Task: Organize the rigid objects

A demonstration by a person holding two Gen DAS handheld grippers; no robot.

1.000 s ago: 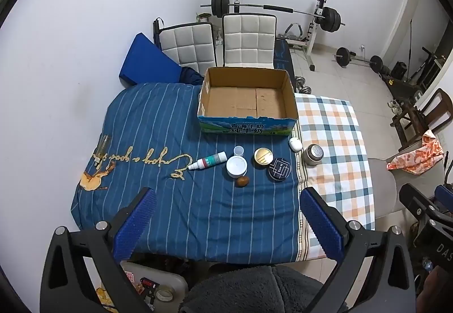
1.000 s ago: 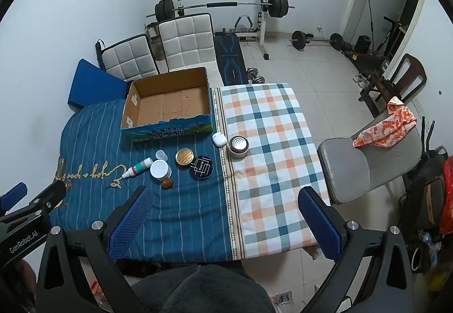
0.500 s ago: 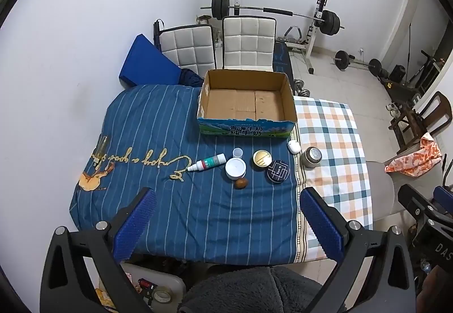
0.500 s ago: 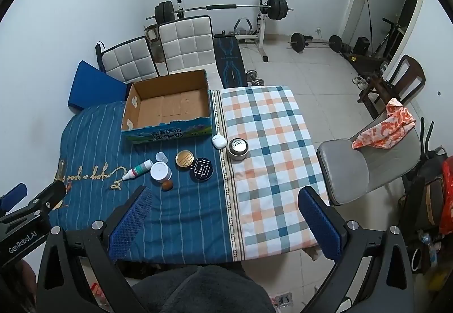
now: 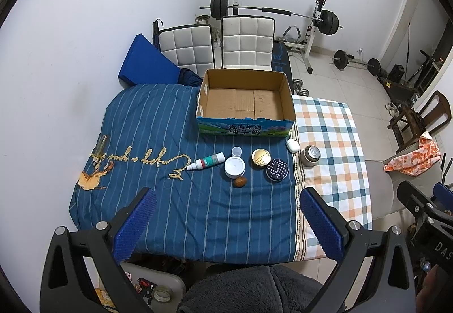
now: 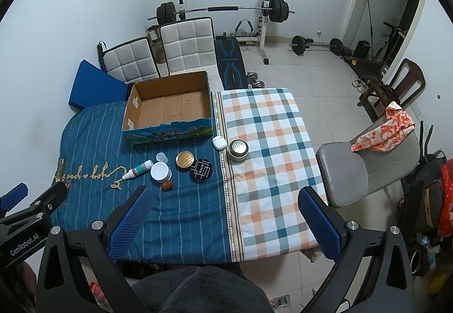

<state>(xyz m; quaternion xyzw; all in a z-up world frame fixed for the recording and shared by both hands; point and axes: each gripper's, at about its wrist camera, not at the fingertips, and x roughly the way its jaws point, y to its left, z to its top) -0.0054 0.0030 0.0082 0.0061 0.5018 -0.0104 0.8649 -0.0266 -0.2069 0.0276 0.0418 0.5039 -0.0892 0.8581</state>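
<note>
Eight small items lie in a cluster on the cloth-covered table [image 5: 158,120], just at 6 o'clock of the empty cardboard box [image 5: 245,99]: a dropper bottle [image 5: 206,161], a clear cap [image 5: 236,151], a white jar [image 5: 234,167], a brown nut-like piece [image 5: 240,182], a gold tin [image 5: 261,157], a black tin [image 5: 276,169], a white earbud case [image 5: 293,145] and a metal shaker [image 5: 310,155]. The left gripper [image 5: 226,228] hovers at 6 o'clock of the cluster, jaws spread wide and holding nothing. The right gripper [image 6: 225,223] hangs likewise spread and empty, with the cluster at its 11 o'clock.
</note>
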